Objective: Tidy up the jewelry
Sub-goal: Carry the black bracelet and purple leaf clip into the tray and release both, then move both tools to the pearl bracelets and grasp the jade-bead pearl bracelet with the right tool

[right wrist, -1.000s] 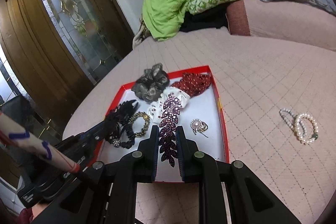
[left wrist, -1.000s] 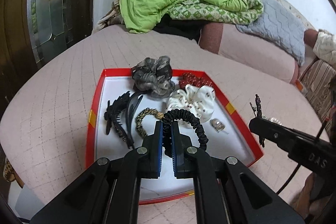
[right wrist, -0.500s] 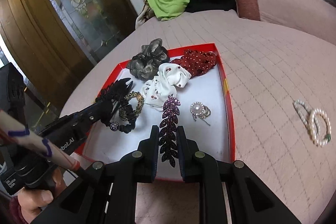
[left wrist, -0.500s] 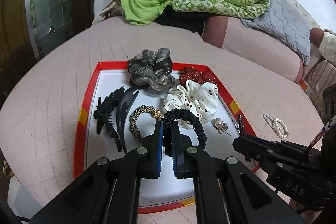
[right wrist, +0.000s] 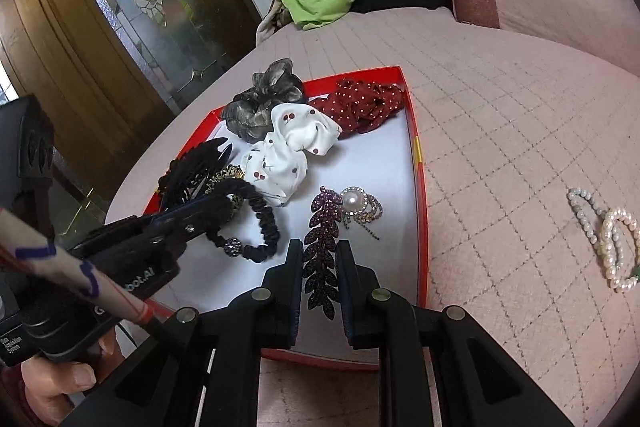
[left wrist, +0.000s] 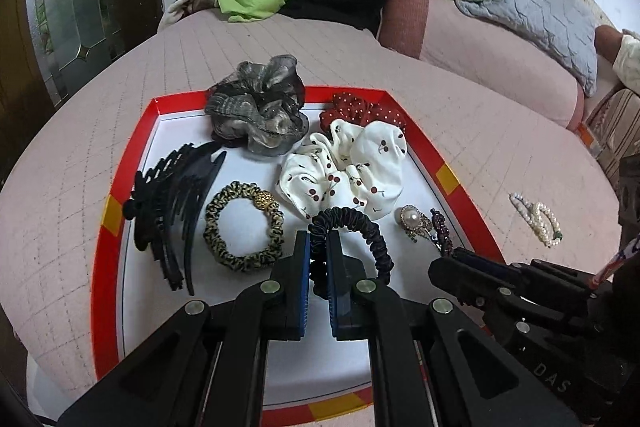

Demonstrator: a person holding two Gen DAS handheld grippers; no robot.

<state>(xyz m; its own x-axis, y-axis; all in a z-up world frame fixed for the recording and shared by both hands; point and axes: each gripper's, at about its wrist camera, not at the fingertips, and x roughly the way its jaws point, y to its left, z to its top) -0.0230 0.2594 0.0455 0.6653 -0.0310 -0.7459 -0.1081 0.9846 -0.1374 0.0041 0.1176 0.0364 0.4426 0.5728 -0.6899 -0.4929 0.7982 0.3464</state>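
Over the red tray [left wrist: 120, 163], our left gripper [left wrist: 318, 255] pinches the black scrunchie [left wrist: 360, 231]. Our right gripper [right wrist: 319, 269] clamps the purple leaf clip [right wrist: 322, 247] near the pearl brooch [right wrist: 356, 201].

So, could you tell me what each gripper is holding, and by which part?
The left gripper pinches the black ruched hair tie by its near loop; the right gripper holds the purple leaf-shaped hair clip around its middle.

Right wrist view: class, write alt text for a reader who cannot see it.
The right tongs grip a purple leaf-shaped hair clip over a red-rimmed tray beside a pearl brooch. At left, the left tongs hold a black scrunchie. Pearl bracelets lie outside on the pink quilt.
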